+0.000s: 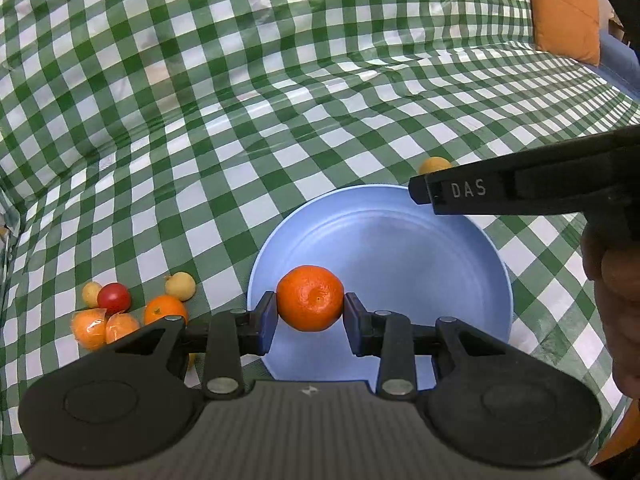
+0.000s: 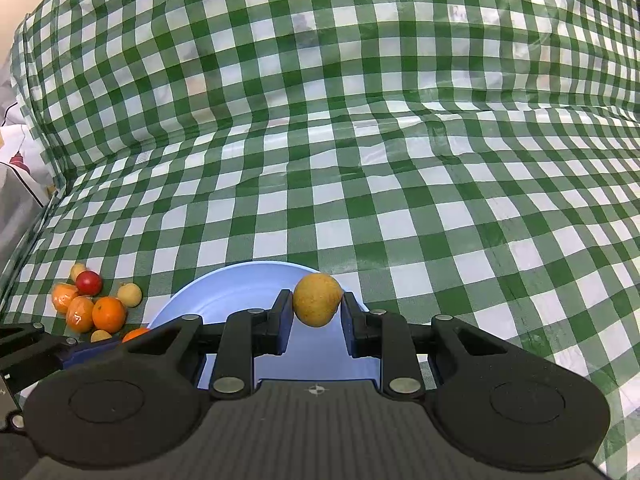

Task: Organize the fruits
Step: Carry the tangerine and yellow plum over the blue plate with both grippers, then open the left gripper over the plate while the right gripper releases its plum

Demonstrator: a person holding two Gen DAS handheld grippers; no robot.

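My left gripper (image 1: pixel 310 305) is shut on an orange mandarin (image 1: pixel 310 294), which hangs over the near left part of a light blue plate (image 1: pixel 400 248). My right gripper (image 2: pixel 316 309) is shut on a round yellow-brown fruit (image 2: pixel 318 298) above the plate's far rim (image 2: pixel 240 276). In the left wrist view the right gripper (image 1: pixel 424 192) reaches in from the right, and the yellow-brown fruit (image 1: pixel 434 165) peeks out behind its tip. The inside of the plate is bare.
A cluster of fruit lies left of the plate: a red tomato (image 1: pixel 114 297), small yellow fruits (image 1: pixel 181 286), an orange (image 1: pixel 165 310) and wrapped orange pieces (image 1: pixel 89 328). Green-and-white checked cloth (image 1: pixel 280 100) covers the table. An orange cushion (image 1: pixel 564 8) sits far right.
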